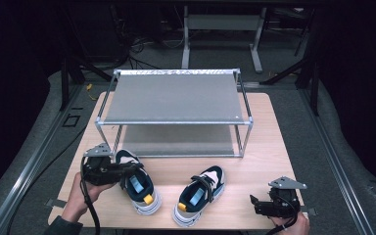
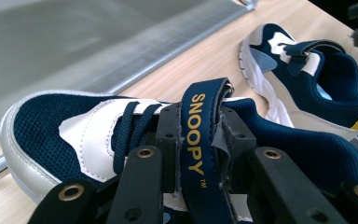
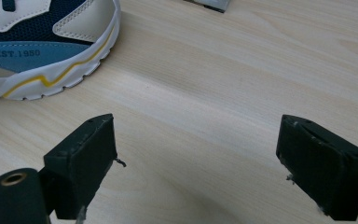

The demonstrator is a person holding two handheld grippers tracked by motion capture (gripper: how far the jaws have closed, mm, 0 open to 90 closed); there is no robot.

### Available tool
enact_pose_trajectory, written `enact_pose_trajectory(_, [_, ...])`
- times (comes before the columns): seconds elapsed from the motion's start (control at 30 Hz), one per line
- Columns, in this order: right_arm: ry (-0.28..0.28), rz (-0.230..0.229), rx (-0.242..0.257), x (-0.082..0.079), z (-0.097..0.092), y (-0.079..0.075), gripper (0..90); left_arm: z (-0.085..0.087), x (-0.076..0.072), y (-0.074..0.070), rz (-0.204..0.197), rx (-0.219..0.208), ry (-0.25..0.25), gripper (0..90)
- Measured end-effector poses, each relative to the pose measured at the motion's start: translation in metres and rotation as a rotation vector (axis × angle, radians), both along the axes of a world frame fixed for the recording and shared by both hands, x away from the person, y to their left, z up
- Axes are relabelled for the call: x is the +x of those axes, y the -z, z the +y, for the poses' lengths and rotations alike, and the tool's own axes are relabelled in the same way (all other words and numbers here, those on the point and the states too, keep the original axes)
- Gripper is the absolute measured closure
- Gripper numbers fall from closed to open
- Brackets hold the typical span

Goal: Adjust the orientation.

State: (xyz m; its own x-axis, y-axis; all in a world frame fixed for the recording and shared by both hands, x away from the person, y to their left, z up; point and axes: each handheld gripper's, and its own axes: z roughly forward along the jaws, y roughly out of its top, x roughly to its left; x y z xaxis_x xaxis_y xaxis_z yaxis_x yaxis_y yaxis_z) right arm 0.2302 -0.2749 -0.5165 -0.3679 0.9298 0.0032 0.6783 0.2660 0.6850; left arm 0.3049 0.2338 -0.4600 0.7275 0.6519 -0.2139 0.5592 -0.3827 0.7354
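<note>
Two navy-and-white sneakers lie on the wooden table (image 1: 254,161) in front of a metal shoe rack (image 1: 174,98). The left sneaker (image 1: 138,182) has its navy strap lettered SNOOPY (image 2: 200,140) pinched between the jaws of my left gripper (image 1: 129,169), which is shut on that strap. The right sneaker (image 1: 200,193) lies a little apart, also seen as the far shoe (image 2: 307,74) in the left gripper view. My right gripper (image 1: 254,201) rests near the table's front right corner, open over bare wood, with that sneaker's sole (image 3: 51,70) to its left.
The two-tier rack's lower shelf (image 1: 176,139) stands just behind the shoes. Its metal leg foot (image 3: 209,4) shows beyond the right gripper. Dark floor and table legs (image 1: 220,34) lie behind the table.
</note>
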Motion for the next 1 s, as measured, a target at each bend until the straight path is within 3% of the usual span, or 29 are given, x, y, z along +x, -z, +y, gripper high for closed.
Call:
enact_pose_trajectory(0.27, [-0.012, 0.008, -0.003, 0.001, 0.003, 0.001, 11.5, -0.028, 0.016, 0.015, 0.027, 0.026, 0.094, 72.3])
enact_pose_trajectory(0.4, [-0.002, -0.001, -0.006, 0.000, 0.003, 0.001, 11.5, -0.034, 0.020, 0.024, 0.041, 0.042, 0.097, 71.5])
enact_pose_trajectory(0.5, [-0.006, 0.013, -0.005, 0.000, 0.002, 0.000, 11.5, -0.033, 0.021, 0.026, 0.052, 0.029, 0.094, 69.4])
enact_pose_trajectory(0.57, [-0.005, 0.005, -0.004, 0.000, 0.001, 0.001, 11.6, -0.032, 0.019, 0.026, 0.054, 0.021, 0.061, 50.1])
enact_pose_trajectory(0.63, [-0.006, 0.006, -0.003, 0.000, 0.001, 0.001, 11.6, -0.032, 0.014, 0.022, 0.037, 0.017, 0.030, 46.4])
enact_pose_trajectory(0.73, [0.002, 0.002, 0.000, -0.001, 0.001, 0.001, 11.8, -0.031, 0.001, 0.013, 0.002, 0.034, -0.027, 33.0])
enact_pose_trajectory(0.87, [-0.005, 0.002, 0.001, -0.001, 0.001, 0.000, 11.9, -0.031, -0.012, 0.010, -0.005, 0.075, -0.081, 30.6])
enact_pose_trajectory(1.0, [0.000, 0.000, 0.004, -0.002, 0.001, -0.001, 12.1, -0.034, -0.018, 0.020, 0.009, 0.114, -0.112, 32.0])
